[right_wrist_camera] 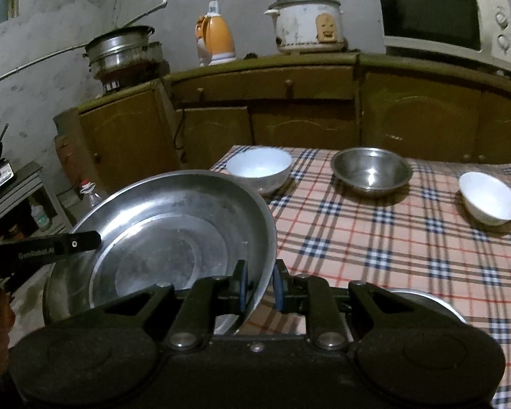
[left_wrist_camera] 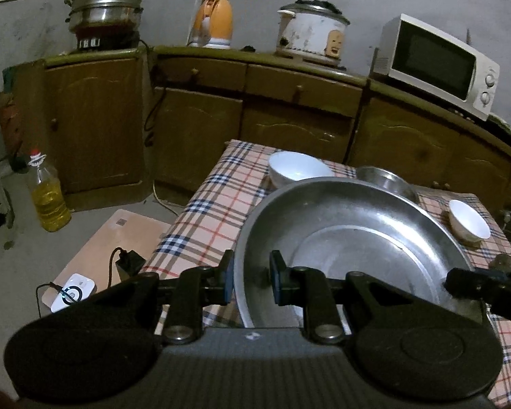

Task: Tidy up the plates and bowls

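Left wrist view: a wide steel plate (left_wrist_camera: pixel 351 238) is held above the near checked worktop (left_wrist_camera: pixel 214 204), its opposite rims pinched by the closed left hand-held gripper (left_wrist_camera: pixel 252 277) and right hand-held gripper (right_wrist_camera: pixel 260 284), presumably to keep it level.

One large steel plate (right_wrist_camera: pixel 160 238) up in the air, two white bowls (right_wrist_camera: pixel 259 167) (right_wrist_camera: pixel 489 197), one steel bowl (right_wrist_camera: pixel 371 171), one checked tablecloth (right_wrist_camera: pixel 374 248), two grippers (left_wrist_camera: pixel 252 279) (right_wrist_camera: pixel 259 286), one microwave (right_wrist_camera: pixel 446 17), one rice cooker (right_wrist_camera: pixel 306 24), one orange kettle (right_wrist_camera: pixel 218 39), one oil bottle (left_wrist_camera: pixel 47 197)
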